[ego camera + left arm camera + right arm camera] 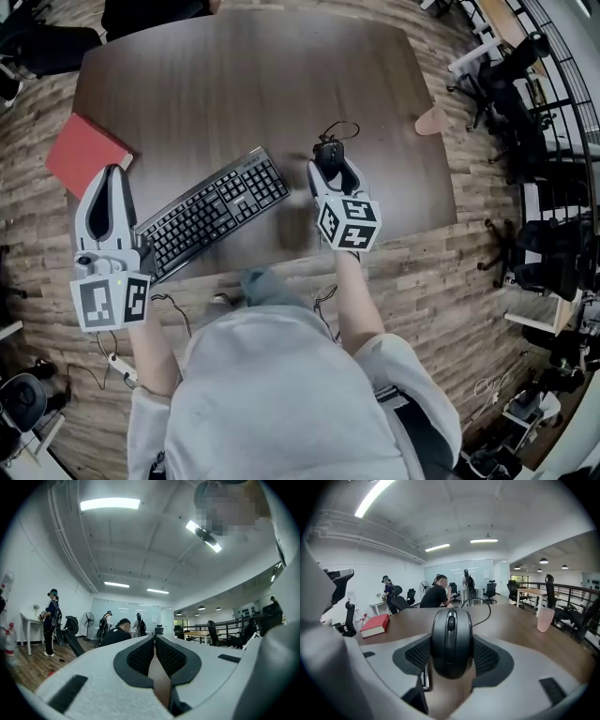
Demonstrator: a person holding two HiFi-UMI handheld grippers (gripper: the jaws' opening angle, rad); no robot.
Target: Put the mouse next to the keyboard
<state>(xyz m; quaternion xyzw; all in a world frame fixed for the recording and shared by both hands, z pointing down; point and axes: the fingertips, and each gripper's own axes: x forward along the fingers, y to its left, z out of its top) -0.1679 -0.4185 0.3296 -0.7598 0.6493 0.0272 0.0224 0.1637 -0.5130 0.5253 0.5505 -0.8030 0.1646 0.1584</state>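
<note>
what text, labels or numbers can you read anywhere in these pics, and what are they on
No text can be read in any view.
keyboard: the key legends show only as pale specks, too small to read.
mouse: no brand or label shows on its top.
red book: the cover looks plain, with no title visible.
marker cubes: black-and-white square patterns only, no letters or numbers.
</note>
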